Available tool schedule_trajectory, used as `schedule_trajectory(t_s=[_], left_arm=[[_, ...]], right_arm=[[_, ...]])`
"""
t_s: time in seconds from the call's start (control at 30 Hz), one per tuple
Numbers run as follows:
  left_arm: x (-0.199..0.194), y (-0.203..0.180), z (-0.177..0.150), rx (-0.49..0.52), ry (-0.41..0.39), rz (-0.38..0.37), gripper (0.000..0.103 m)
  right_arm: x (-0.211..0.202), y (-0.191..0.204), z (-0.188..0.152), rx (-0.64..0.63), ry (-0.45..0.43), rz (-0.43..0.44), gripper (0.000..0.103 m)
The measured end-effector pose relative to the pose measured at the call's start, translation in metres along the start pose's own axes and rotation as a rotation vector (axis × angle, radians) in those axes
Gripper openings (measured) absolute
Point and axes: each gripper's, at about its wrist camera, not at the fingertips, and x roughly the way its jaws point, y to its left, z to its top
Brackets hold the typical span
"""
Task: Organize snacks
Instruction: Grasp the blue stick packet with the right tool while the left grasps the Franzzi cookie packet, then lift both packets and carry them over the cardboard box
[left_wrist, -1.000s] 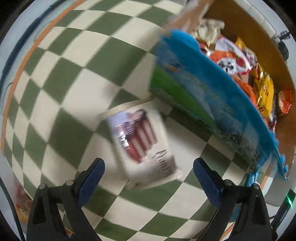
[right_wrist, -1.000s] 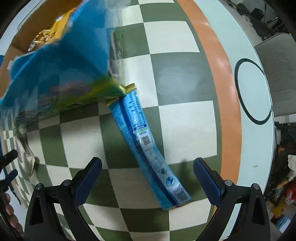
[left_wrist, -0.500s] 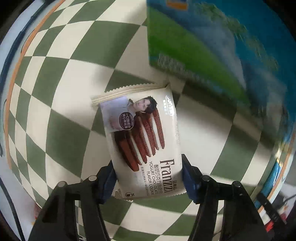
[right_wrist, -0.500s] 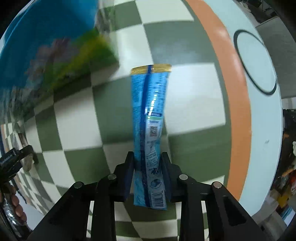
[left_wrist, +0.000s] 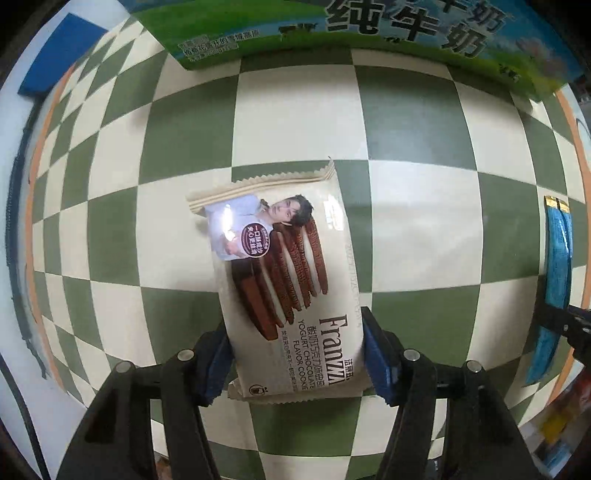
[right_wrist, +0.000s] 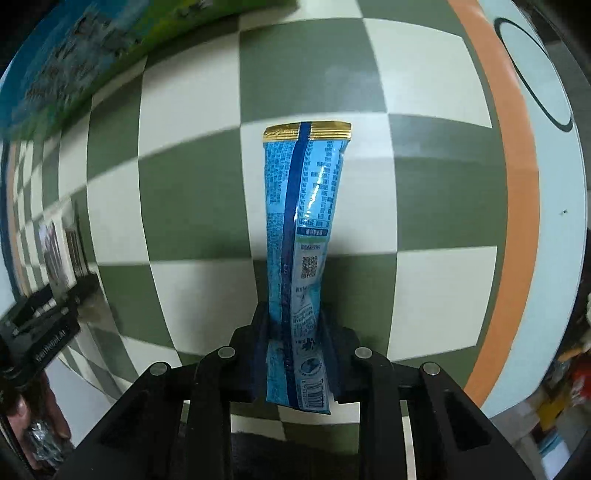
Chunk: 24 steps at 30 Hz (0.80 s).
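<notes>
My left gripper is shut on a cream Franzzi cookie packet and holds it above the green-and-cream checkered tablecloth. My right gripper is shut on a long blue snack packet with a gold top seal, held upright over the cloth. The blue packet also shows at the right edge of the left wrist view. The cookie packet and left gripper show at the left edge of the right wrist view.
A blue-and-green milk carton box stands at the far side of the table; it also shows in the right wrist view. An orange band and pale rim mark the cloth's right edge.
Both grippers closed from open onto their packets and lifted them off the cloth. The view swung from the box of snacks toward its printed side.
</notes>
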Motion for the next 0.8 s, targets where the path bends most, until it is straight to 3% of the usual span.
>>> schedule_trajectory(t_s=[0.17,0.4,0.63,0.8], left_arm=[[0.003,0.012,-0.007,-0.026,0.012,-0.017,0.062],[0.019,0.051,0.013,-0.088,0.056,-0.091,0.062],[0.024,0.059,0.017,-0.11,0.065,-0.111,0.059],[0.018,0.055,0.014,-0.079,0.037,-0.085,0.057]], right_arm=[[-0.002,0.01,0.006,-0.008,-0.005,-0.018,0.029],[0.009,0.019,-0.036,0.022,-0.031,-0.029,0.033],[0.007,0.026,-0.036,0.022,-0.053,-0.054,0.033],[0.015,0.029,-0.054,0.003,-0.08,-0.081,0.023]])
